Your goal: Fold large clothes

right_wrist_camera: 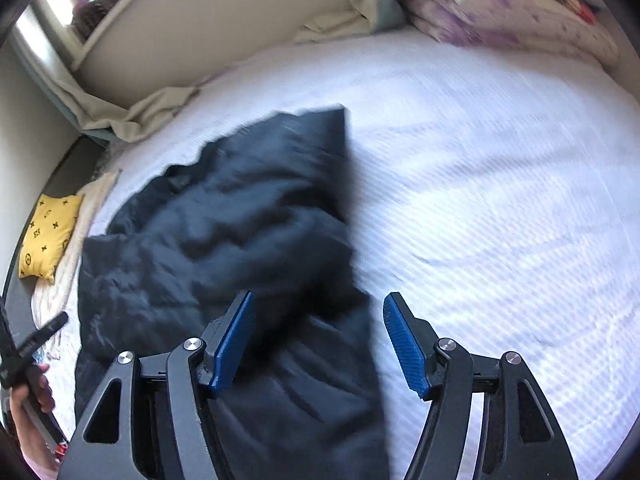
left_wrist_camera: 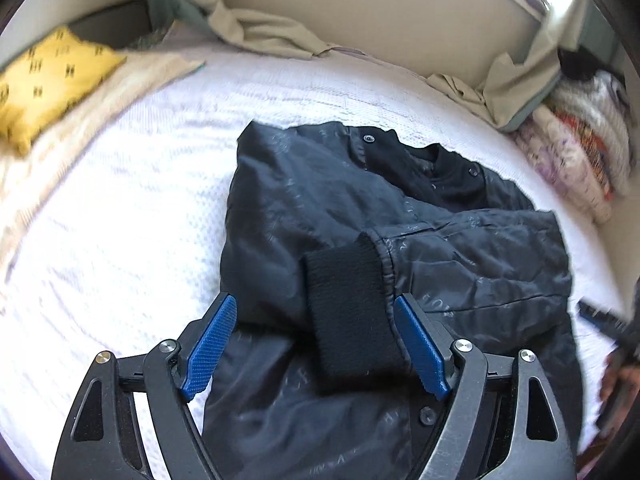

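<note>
A black shiny jacket [left_wrist_camera: 340, 208] lies on the white bedspread [left_wrist_camera: 120, 220], collar at the far end, both sleeves folded across its front. One ribbed black cuff [left_wrist_camera: 352, 312] lies between the blue pads of my left gripper [left_wrist_camera: 316, 312], which is open and hovers over it without touching. In the right wrist view the jacket [right_wrist_camera: 224, 232] looks blurred and lies left of centre. My right gripper [right_wrist_camera: 318, 308] is open and empty above the jacket's right edge.
A yellow patterned cushion [left_wrist_camera: 48, 84] on a cream throw lies at the far left. Folded patterned bedding [left_wrist_camera: 576, 148] is stacked at the far right. A beige sheet [left_wrist_camera: 272, 32] is bunched along the wall. The other hand-held gripper [right_wrist_camera: 32, 344] shows at the left edge.
</note>
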The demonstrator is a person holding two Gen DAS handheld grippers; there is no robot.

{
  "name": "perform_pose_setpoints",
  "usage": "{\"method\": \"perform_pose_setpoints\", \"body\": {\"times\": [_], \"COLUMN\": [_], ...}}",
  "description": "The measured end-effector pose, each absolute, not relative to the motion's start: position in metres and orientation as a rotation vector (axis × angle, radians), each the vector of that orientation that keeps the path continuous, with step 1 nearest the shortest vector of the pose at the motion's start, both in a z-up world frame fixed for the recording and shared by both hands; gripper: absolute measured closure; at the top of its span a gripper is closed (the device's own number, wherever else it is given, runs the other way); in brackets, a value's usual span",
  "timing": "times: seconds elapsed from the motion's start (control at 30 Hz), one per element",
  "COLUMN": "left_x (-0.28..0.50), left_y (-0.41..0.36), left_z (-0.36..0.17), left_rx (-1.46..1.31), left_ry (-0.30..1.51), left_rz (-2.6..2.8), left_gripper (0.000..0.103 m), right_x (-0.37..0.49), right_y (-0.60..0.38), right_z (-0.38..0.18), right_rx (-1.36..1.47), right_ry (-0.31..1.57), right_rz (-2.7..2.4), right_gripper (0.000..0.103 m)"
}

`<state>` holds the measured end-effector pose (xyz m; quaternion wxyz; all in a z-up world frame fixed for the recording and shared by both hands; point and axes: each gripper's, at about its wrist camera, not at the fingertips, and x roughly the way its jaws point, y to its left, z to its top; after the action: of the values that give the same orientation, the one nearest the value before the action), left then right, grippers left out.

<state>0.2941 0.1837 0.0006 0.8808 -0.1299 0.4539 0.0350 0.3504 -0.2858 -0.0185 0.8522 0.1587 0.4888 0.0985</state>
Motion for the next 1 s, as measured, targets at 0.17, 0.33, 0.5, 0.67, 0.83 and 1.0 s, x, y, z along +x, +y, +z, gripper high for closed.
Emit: {"method": "perform_pose_setpoints", "body": {"times": [0.17, 0.33, 0.5, 0.67, 0.83, 1.0], "left_x": [0.277, 0.254, 0.224, 0.185, 0.155, 0.139], "left_y": [0.202, 0.217, 0.219, 0.224, 0.225, 0.216], "left_z": [-0.004, -0.018, -0.036, -0.055, -0.085, -0.092], "left_rx": [-0.363, -0.468, -0.504, -0.568, -0.728, -0.774], "left_ry": [0.976, 1.061, 1.184, 1.266, 1.356, 1.39], "left_rz": [0.03, -0.043, -0.079, -0.121, -0.205, -0.277], "left_gripper": [0.019, 0.02, 0.021, 0.021, 0.021, 0.033], "right_x": [0.327, 0.301, 0.27, 0.235, 0.211, 0.2], "right_y": [-0.316, -0.327, -0.327, -0.336, -0.338, -0.322], "right_z": [-0.036, -0.049, -0.059, -0.072, -0.081, -0.084], "right_rx": [0.414, 0.501, 0.553, 0.65, 0.716, 0.687], "right_ry": [1.127, 1.234, 1.314, 1.349, 1.361, 1.395], "right_rz": [0.245, 0.347, 0.404, 0.458, 0.52, 0.606], "right_gripper": [0.038, 0.039, 0.044, 0.044, 0.044, 0.044]}}
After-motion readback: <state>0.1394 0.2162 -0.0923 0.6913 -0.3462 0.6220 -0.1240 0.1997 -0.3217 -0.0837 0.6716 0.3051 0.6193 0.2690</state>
